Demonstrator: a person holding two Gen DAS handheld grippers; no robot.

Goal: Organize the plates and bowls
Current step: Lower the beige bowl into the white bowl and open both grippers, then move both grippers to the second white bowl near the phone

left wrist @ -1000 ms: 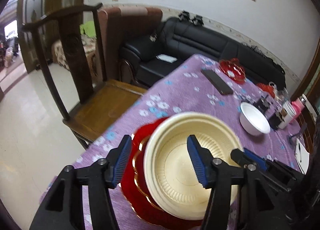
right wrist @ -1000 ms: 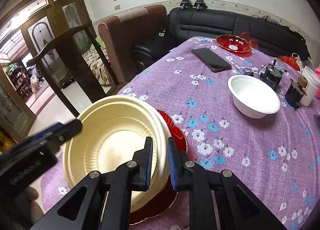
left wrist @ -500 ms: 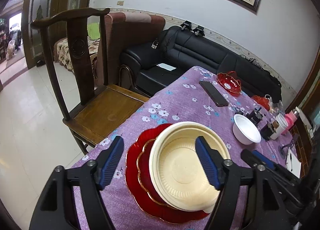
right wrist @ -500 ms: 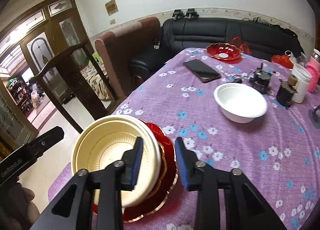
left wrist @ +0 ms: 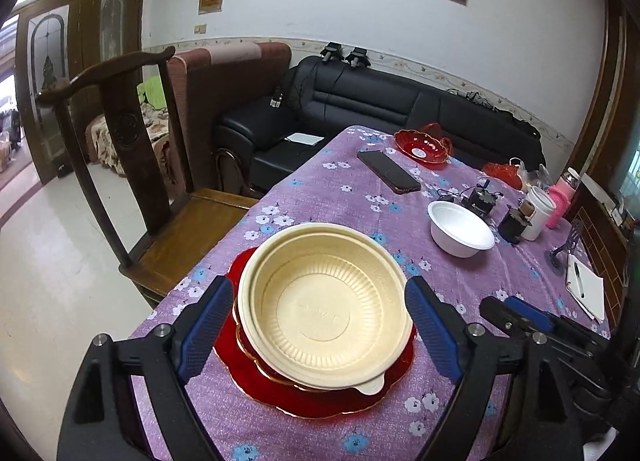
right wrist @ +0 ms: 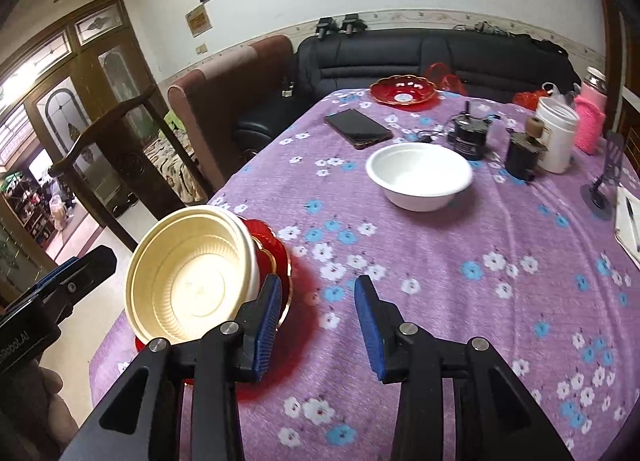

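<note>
A cream plastic bowl (left wrist: 324, 313) sits stacked on red plates (left wrist: 256, 377) at the near left corner of the purple flowered table (left wrist: 460, 277). My left gripper (left wrist: 318, 333) is open wide above the stack, its pads apart from the bowl. My right gripper (right wrist: 318, 321) is open and empty, just right of the stack (right wrist: 192, 281); it also shows in the left wrist view (left wrist: 520, 315). A white bowl (right wrist: 419, 175) stands mid-table, also seen in the left wrist view (left wrist: 460, 229). A red dish (right wrist: 403, 91) sits at the far end.
A phone (right wrist: 357, 128), black gadgets (right wrist: 470, 135), a white cup (right wrist: 557, 133) and a pink bottle (right wrist: 590, 121) stand at the back right. A notebook with pen (left wrist: 584, 289) lies at the right edge. A wooden chair (left wrist: 132, 189) stands left of the table.
My right gripper let go of the cream bowl's rim, opened and drew back to the right. My left gripper opened wider and pulled up and back. The bowl stays on the red plates.
</note>
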